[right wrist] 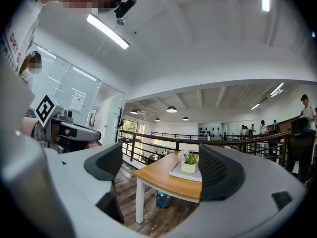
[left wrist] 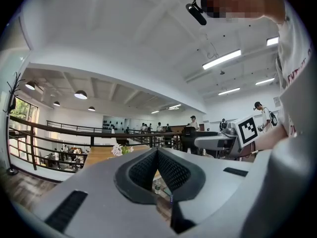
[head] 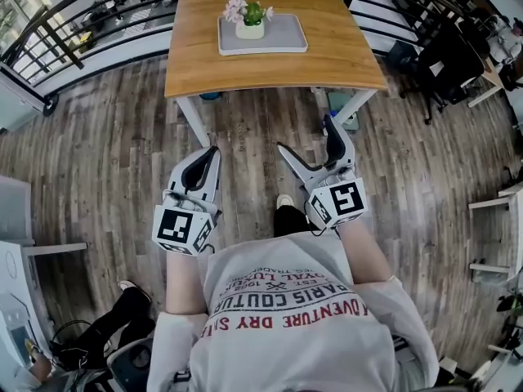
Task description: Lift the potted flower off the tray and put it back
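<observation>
On the tray [head: 286,41], potted flower [head: 250,21] sits far beyond closed left hand-held gripper [head: 214,150] and wide right hand-held gripper [head: 306,134].

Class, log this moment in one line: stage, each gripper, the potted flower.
stage: before lift | left gripper: shut, empty | right gripper: open, empty | potted flower: upright on tray, untouched

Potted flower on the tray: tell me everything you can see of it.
The potted flower is a small, rounded cream pot, ceramic by its look, holding pale pink-white blooms and green leaves. It stands upright on the grey rectangular tray. In the head view it sits left of the tray's middle and near its far edge. The tray lies on the wooden table. Only the tray touches the pot.
</observation>
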The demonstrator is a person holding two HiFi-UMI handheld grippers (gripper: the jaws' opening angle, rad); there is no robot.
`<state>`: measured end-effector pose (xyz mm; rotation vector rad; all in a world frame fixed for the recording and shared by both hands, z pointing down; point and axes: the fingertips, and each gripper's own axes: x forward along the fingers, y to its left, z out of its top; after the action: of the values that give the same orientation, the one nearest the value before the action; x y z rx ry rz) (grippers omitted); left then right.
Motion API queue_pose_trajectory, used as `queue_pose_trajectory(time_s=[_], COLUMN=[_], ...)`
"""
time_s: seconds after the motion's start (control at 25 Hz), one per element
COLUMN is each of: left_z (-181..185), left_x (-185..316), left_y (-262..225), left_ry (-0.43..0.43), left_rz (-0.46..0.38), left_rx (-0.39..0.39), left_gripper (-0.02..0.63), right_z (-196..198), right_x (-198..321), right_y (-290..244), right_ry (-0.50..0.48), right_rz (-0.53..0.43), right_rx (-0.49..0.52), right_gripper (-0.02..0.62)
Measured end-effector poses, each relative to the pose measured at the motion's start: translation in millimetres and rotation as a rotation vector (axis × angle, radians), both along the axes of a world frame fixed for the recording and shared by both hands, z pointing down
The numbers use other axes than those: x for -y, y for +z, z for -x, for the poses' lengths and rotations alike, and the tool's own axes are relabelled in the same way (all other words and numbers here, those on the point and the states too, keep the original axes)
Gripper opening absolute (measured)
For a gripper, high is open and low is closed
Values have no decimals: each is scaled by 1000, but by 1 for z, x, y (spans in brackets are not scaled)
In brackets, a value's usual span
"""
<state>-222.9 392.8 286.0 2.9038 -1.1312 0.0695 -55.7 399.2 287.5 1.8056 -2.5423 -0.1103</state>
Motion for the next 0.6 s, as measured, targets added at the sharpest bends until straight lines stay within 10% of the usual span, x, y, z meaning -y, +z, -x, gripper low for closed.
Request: queue_pose_trajectory(time_s=[0.6], left_z=[-99], left_x=[198], left_y=[14], left_ry=[-132], left_rz=[28], left_rx=[37], left_gripper=[12], right_z=[-96], right_x=[230], right_y=[29], right_ry=[-178], right_rz=[55], right_rx=[24], right_gripper=[459])
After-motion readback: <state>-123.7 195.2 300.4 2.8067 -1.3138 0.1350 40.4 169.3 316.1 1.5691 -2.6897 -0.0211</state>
